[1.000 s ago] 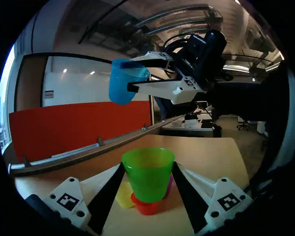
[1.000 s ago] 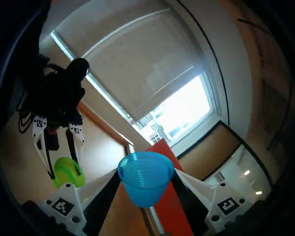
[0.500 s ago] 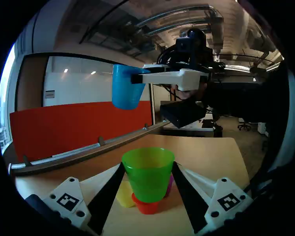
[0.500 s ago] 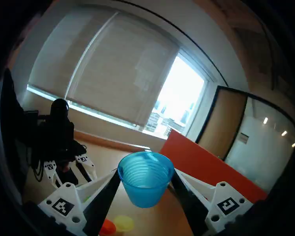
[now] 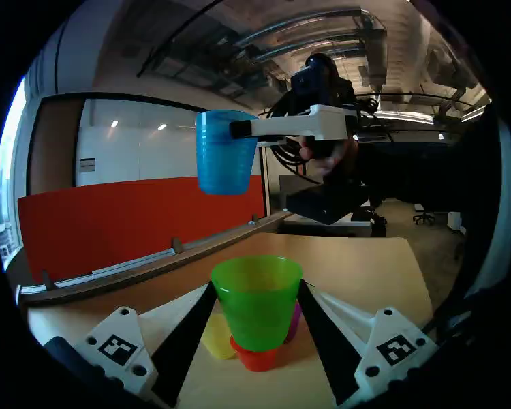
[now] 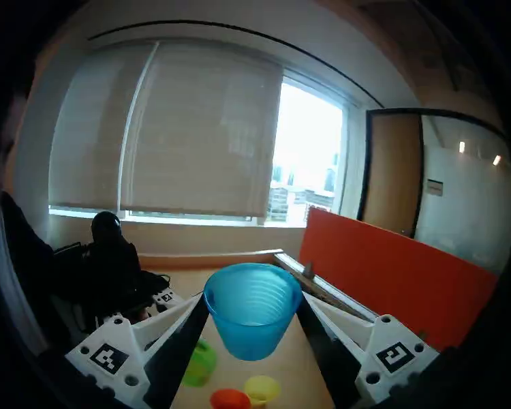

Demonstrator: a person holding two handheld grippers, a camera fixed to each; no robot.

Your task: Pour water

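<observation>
In the left gripper view a green cup [image 5: 257, 300] stands upright between my left gripper's [image 5: 257, 310] fingers, which are shut on it just above the table. Higher up and farther off hangs a blue ribbed cup [image 5: 225, 153], upright, with my right gripper [image 5: 234, 129] shut on it and a hand [image 5: 323, 146] behind. In the right gripper view the blue cup [image 6: 253, 317] sits between my right gripper's [image 6: 253, 327] fingers, and the green cup [image 6: 201, 365] shows lower left, partly hidden by a finger. I cannot tell how much water either cup holds.
Small yellow [image 5: 217, 337], red [image 5: 254, 358] and purple [image 5: 293, 320] cups stand on the wooden table [image 5: 364, 266] under the green cup. An orange partition [image 5: 119, 218] runs along the table's far edge. In the right gripper view a blinded window [image 6: 201, 143] lies beyond.
The right gripper has rolled back from a tilt to level, so the blue cup now hangs upright and slightly farther right. The left gripper and green cup have stayed still.
</observation>
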